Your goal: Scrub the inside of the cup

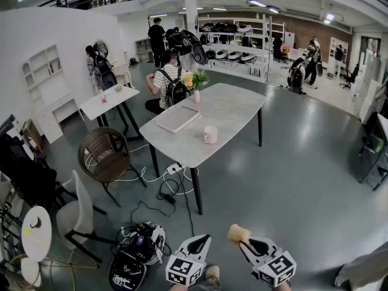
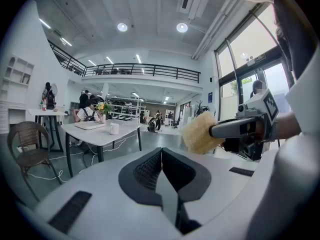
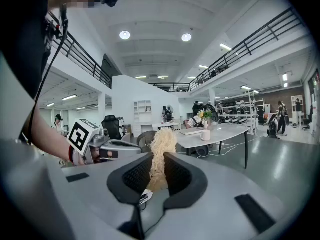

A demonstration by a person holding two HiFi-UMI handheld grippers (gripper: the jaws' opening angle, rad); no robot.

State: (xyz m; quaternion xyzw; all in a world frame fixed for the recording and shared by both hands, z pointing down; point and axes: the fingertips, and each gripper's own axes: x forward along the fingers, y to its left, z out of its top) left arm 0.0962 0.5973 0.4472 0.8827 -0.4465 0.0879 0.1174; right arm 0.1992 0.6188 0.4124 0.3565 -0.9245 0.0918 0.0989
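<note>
One cup stands upright near the front edge of the worktop, well apart from both grippers and straight ahead of them. The right gripper clamps the scrubber, which sticks out past its tips toward the cup. The left gripper is closed on nothing. Neither looks clearly nearer — the cup lies roughly between their lines. I'd say the approach has not begun.

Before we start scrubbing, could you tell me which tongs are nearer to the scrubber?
Right. The right tongs are shut on the scrubber; the left tongs, shut and empty, sit apart on its left.
</note>
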